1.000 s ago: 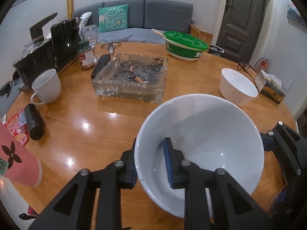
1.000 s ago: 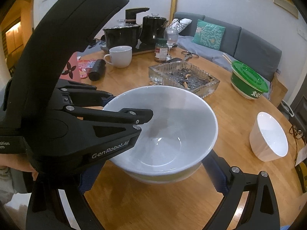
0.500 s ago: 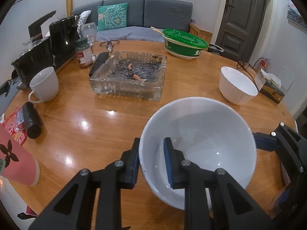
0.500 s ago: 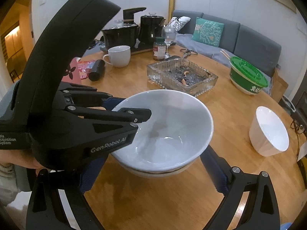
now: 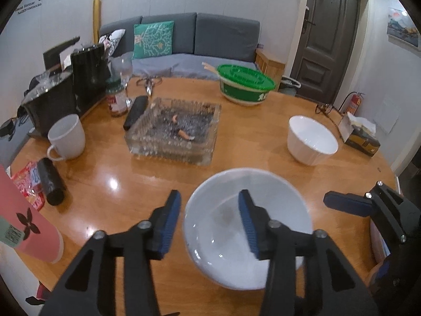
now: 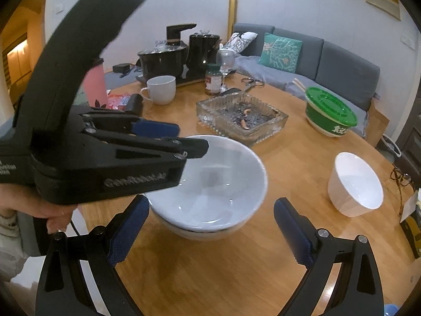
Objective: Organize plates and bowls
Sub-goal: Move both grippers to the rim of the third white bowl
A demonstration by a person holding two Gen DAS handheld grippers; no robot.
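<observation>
A large white bowl (image 5: 247, 226) sits nested in another white bowl (image 6: 208, 233) on the wooden table (image 5: 110, 184). My left gripper (image 5: 209, 223) is open, its jaws straddling the bowl's left rim without gripping; it also shows in the right wrist view (image 6: 168, 139). My right gripper (image 6: 210, 233) is open and empty, just in front of the stacked bowls; one of its fingers (image 5: 344, 205) shows in the left wrist view. A smaller white bowl (image 5: 311, 139) stands alone at the right, also in the right wrist view (image 6: 355, 188).
A glass ashtray (image 5: 175, 130) sits mid-table, a green-lidded bowl (image 5: 246, 84) behind it. A white mug (image 5: 67, 137), black roll (image 5: 51, 181), pink tumbler (image 5: 23, 223), jar (image 5: 115, 100), wine glass and black tea set (image 5: 60, 92) crowd the left. A tissue box (image 5: 360, 134) is far right.
My left gripper lowered the large bowl into the bowl on the table, then opened and let go of its rim. The right gripper stayed open.
</observation>
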